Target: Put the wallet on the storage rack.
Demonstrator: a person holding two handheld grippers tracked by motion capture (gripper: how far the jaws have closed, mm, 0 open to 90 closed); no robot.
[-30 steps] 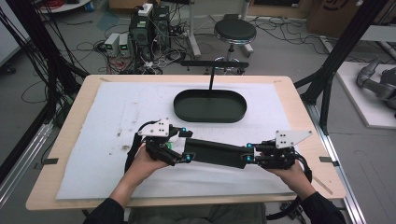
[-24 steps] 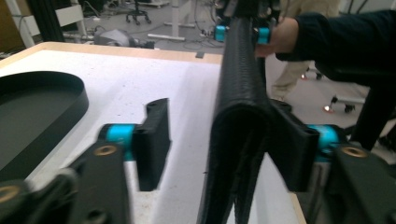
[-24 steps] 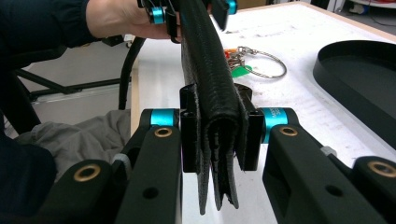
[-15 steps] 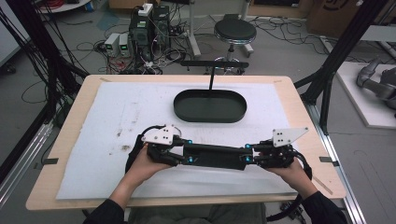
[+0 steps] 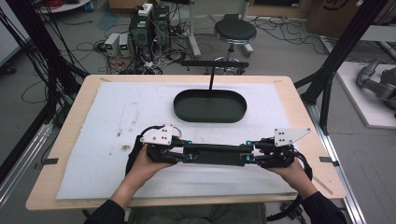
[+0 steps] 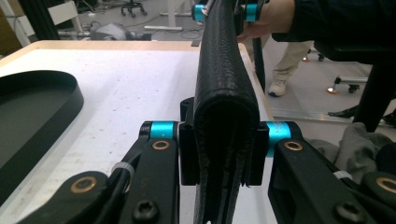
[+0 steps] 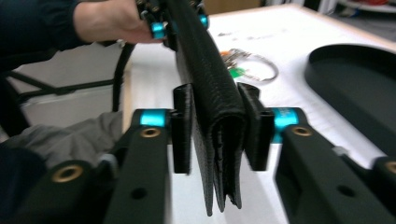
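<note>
A long black leather case (image 5: 215, 154) is held lengthwise over the white mat (image 5: 93, 154), at 6 o'clock from the black oval tray (image 5: 210, 105). The left gripper (image 6: 219, 156) pinches one end; its jaws have just been closing. The right gripper (image 7: 217, 133) has just been opening, pads spread with a small gap on each side of the case. The case's lower edge is cut off. The keys (image 7: 247, 65) behind it are blurred and half hidden.
</note>
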